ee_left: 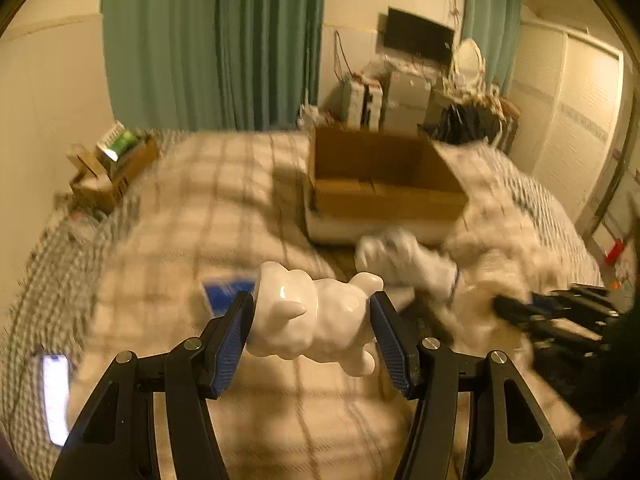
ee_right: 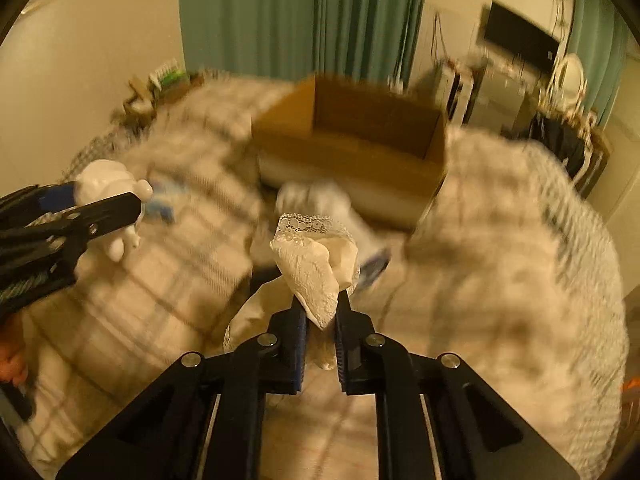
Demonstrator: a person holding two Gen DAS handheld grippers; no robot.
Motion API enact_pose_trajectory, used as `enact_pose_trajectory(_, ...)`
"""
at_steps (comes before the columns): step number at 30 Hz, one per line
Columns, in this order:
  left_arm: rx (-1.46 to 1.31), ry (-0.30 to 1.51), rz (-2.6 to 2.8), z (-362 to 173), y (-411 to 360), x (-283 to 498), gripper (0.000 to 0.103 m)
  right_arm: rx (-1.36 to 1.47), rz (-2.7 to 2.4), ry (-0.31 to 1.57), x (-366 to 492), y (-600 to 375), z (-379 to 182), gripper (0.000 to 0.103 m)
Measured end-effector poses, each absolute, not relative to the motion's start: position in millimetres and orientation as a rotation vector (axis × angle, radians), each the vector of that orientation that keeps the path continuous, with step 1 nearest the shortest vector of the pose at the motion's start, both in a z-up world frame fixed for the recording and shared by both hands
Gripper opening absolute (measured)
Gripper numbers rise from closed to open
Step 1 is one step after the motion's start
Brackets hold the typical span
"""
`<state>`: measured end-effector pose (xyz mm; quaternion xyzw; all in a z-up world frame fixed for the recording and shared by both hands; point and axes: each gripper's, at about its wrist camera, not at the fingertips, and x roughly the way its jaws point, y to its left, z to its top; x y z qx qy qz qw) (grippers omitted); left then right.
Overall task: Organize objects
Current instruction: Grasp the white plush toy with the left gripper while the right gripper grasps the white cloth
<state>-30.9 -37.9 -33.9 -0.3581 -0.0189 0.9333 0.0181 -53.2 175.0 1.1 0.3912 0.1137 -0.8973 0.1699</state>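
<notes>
My left gripper point(ee_left: 312, 312) is shut on a glossy white ceramic animal figurine point(ee_left: 316, 320) and holds it above the checked bedspread point(ee_left: 192, 208). It also shows at the left of the right wrist view point(ee_right: 108, 188). My right gripper point(ee_right: 320, 300) is shut on a cream lace-trimmed cloth point(ee_right: 316, 264), which hangs from the jaws over the bed. An open cardboard box point(ee_left: 380, 184) stands on the bed beyond both grippers, also seen in the right wrist view point(ee_right: 360, 140). The right gripper appears at the right edge of the left wrist view point(ee_left: 560, 312).
A white crumpled item point(ee_left: 396, 256) lies in front of the box. A blue item point(ee_left: 224, 292) lies on the bedspread. A lit phone point(ee_left: 56, 392) rests at the bed's left edge. Small boxes point(ee_left: 108, 164) sit at the far left. Cluttered furniture and a TV point(ee_left: 420, 36) stand behind.
</notes>
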Motion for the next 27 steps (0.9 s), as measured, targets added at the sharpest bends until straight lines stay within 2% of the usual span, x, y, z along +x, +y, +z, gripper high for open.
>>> enact_pose_trajectory(3, -1.012, -0.095, 2.935, 6, -53, -46, 0.061, 0.983, -2.619, 0.376, -63, 182, 52, 0.011)
enact_pose_trajectory(8, -0.816, -0.014, 3.022, 73, -58, -82, 0.061, 0.781, -2.698, 0.375, -95, 192, 137, 0.011)
enact_pose_trajectory(10, -0.8, -0.003, 2.996, 93, -59, -106, 0.061, 0.727, -2.712, 0.391, -109, 192, 158, 0.011)
enact_pose_trajectory(13, -0.775, 0.107, 3.005, 112, -52, -144, 0.061, 0.689, -2.71, 0.436, -134, 190, 171, 0.011)
enact_pose_trajectory(16, -0.808, 0.192, 2.974, 106, -32, -189, 0.061, 0.715, -2.703, 0.453, -176, 185, 160, 0.011)
enact_pose_trajectory(19, -0.886, 0.247, 2.908, 71, -3, -230, 0.061, 0.786, -2.69, 0.432, -218, 181, 129, 0.011)
enact_pose_trajectory(24, -1.108, 0.11, 2.75, -3, 19, -283, 0.061, 0.925, -2.642, 0.418, -269, 177, 64, 0.009)
enact_pose_trajectory(27, -1.141, 0.139, 2.732, -28, 28, -296, 0.061, 0.983, -2.615, 0.399, -286, 180, 35, 0.009)
